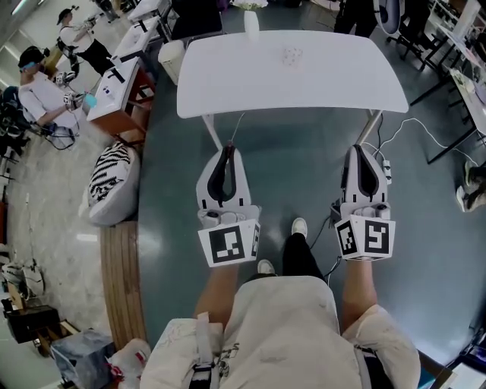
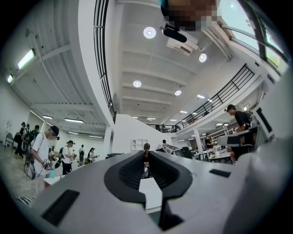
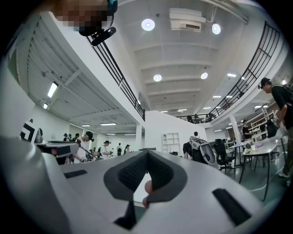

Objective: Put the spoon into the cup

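White surface (image 1: 319, 83) lies well ahead of both grippers. A tall white cup (image 1: 250, 23) stands at its far edge, and a faint pale thing (image 1: 292, 55) lies on it to the cup's right, too small to tell whether it is the spoon. Over the grey-green floor (image 1: 304, 175), the left gripper (image 1: 226, 150) and the right gripper (image 1: 362, 150) hang side by side, short of the surface and touching nothing on it. Each has its jaws pressed together at the tips, with nothing between them.
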`<state>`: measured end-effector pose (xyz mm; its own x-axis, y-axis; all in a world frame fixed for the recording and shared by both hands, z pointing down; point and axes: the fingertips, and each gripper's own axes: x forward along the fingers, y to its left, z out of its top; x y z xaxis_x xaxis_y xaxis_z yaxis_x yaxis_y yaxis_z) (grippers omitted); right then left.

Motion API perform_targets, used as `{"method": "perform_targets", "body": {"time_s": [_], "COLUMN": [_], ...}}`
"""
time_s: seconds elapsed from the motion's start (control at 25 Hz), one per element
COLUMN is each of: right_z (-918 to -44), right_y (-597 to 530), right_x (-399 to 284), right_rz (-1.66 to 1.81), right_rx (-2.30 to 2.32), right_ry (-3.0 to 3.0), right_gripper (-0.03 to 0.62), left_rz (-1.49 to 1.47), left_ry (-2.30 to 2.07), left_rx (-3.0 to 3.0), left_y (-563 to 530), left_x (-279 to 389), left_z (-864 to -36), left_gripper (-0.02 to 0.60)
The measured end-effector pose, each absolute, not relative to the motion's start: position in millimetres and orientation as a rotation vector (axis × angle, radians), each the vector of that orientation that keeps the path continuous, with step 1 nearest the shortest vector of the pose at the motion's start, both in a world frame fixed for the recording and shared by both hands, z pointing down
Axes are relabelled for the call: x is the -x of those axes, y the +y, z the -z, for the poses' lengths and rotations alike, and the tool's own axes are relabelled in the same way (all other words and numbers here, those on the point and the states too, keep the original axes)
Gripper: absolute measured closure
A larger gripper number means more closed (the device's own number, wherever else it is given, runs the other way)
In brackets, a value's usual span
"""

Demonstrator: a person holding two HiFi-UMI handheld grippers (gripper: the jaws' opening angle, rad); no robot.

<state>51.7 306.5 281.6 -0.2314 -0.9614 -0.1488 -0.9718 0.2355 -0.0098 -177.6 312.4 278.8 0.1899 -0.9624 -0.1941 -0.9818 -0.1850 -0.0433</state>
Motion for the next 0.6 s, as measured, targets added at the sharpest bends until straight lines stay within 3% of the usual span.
{"method": "perform_targets", "body": {"time_s": [0.6], "right_z": [-312], "right_y": [182], "right_x": [-145], "right_rz": [0.019], "right_rx": [1.880], "right_ry": [2.352], "right_gripper": [0.606], "left_rz": [-0.086], "left_ry": [1.904], "left_rx": [2.322], "left_y": [187], "left_x": [88], "left_z": [-290], "left_gripper": [0.548]}}
